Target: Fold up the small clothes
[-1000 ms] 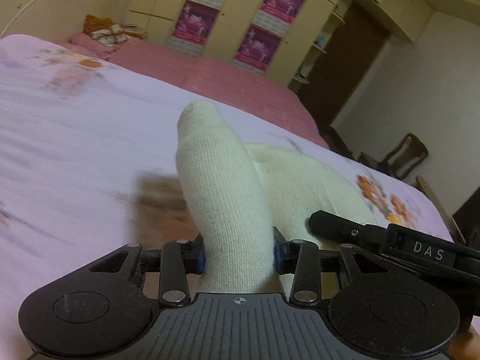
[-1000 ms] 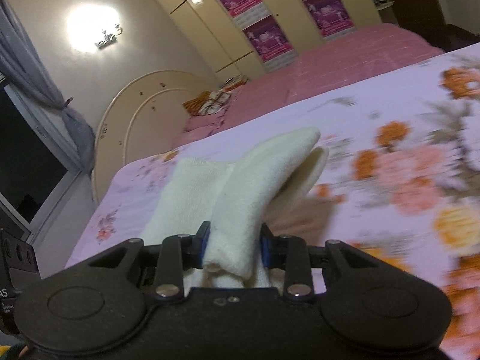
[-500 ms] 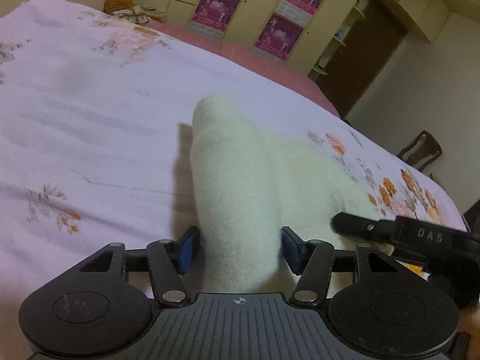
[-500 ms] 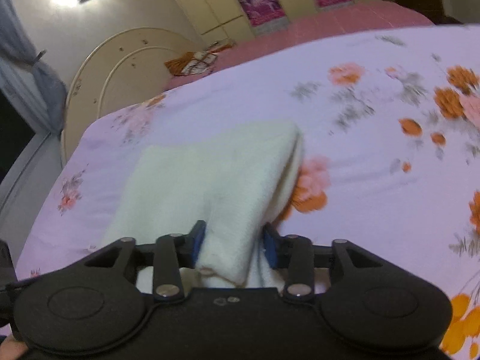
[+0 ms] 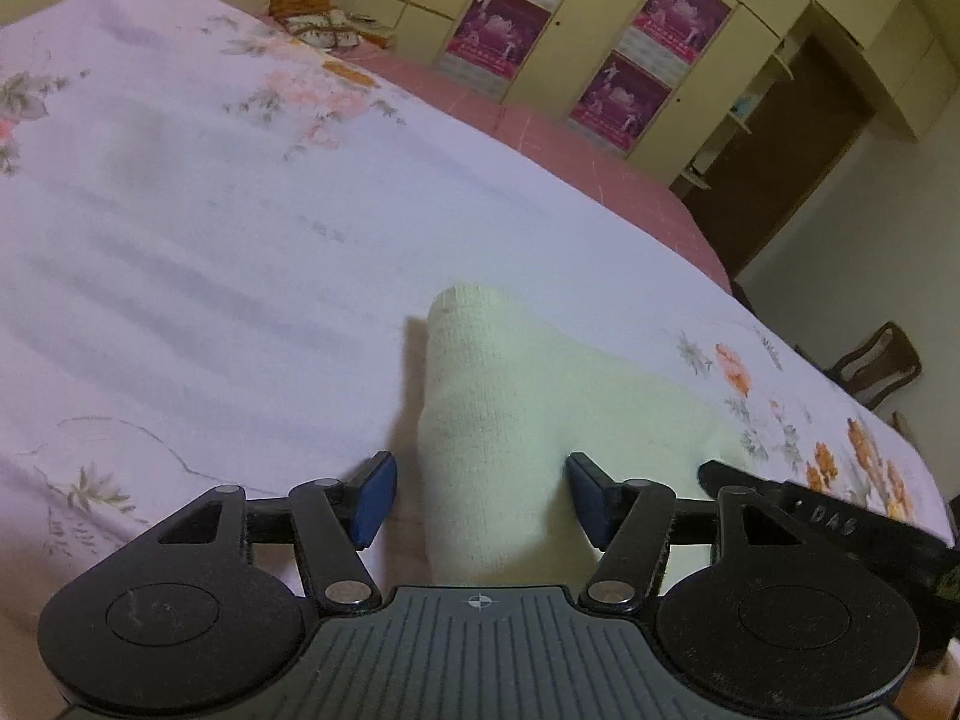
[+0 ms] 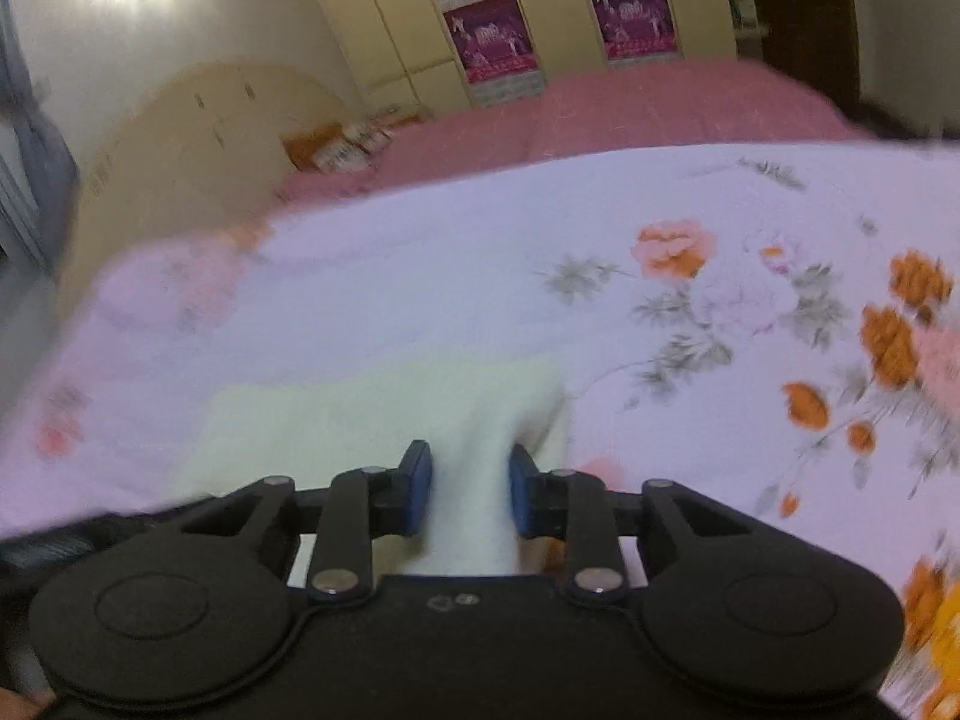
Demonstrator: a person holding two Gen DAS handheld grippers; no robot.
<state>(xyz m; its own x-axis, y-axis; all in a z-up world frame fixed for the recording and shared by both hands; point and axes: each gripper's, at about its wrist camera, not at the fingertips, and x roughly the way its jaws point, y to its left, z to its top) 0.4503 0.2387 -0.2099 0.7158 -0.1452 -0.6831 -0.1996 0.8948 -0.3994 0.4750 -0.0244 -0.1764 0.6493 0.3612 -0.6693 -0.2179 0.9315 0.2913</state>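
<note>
while the cream cloth [image 5: 498, 420] lies on the floral bed sheet [image 5: 210, 228], the left gripper [image 5: 480, 495] has just opened wider, its blue pads clear of the fold between them. the right gripper [image 6: 469, 489] has just narrowed, pads pressing a raised fold of the cloth [image 6: 384, 414]; that view is blurred.

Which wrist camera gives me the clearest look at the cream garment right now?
The left wrist view: the cream garment is sharp there, a raised fold lying between the open pads of the left gripper, the rest spread to the right on the floral bedsheet. The right wrist view shows it blurred, a fold running between the right gripper pads.
</note>
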